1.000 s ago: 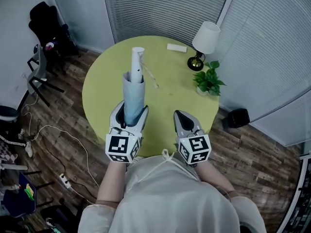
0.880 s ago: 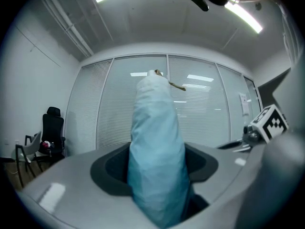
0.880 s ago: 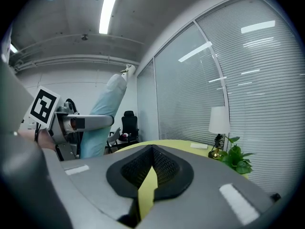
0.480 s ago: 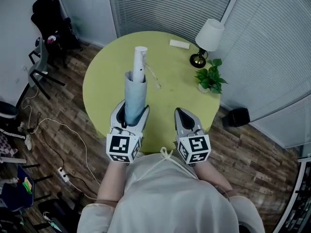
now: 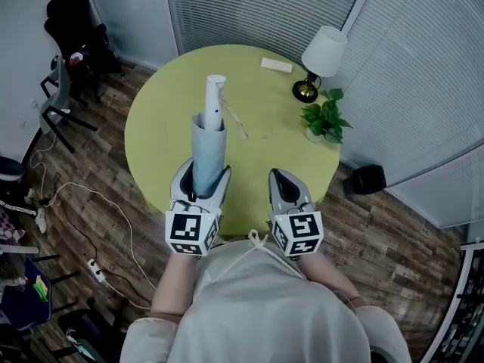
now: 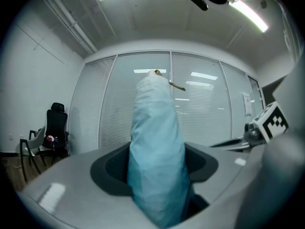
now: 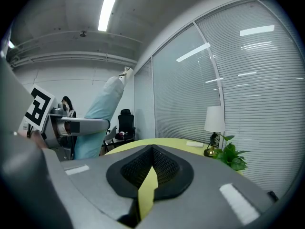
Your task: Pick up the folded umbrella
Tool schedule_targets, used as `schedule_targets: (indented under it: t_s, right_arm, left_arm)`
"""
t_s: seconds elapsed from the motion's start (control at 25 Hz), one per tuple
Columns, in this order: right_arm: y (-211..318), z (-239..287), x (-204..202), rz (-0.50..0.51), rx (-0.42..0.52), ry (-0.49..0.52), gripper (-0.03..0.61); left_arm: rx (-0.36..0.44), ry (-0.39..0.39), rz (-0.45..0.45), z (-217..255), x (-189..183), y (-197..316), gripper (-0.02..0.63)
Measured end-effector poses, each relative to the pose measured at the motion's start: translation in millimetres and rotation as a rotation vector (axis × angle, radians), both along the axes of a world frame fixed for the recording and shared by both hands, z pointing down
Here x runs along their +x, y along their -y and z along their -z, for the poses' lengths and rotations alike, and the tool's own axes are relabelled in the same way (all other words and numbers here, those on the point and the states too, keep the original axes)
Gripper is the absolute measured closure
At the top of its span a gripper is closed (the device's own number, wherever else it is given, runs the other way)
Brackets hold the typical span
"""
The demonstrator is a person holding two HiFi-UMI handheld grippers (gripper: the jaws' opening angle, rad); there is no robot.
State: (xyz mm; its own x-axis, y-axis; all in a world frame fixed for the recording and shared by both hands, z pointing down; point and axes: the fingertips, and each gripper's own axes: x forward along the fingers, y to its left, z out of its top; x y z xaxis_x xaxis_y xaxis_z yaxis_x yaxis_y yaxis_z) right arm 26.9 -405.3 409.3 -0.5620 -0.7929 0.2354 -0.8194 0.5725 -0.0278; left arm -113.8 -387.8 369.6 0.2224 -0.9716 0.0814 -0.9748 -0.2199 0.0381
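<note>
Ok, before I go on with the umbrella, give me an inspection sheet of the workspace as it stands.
Surface: round yellow-green table, mostly bare.
Job's things: folded light-blue umbrella, held clear of the table, white end pointing away, strap dangling.
Clutter: table lamp, potted plant and small white flat object near the far right edge.
Grippers: left gripper clamped on the umbrella; right gripper shut, empty, over the near edge.
Cables: white cable and power strip on the floor at left.
Surroundings: black office chair, grey chair, black bin, blinds behind the table.
</note>
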Motion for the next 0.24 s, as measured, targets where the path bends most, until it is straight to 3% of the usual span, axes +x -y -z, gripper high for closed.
schedule_targets:
  t_s: [0.24]
  right_arm:
    - [2.3,-6.6,-0.5,-0.005,-0.019,-0.023,0.579]
  left_arm:
    - [0.004,0.005,-0.009,-0.1,2.6,0.7,0.321]
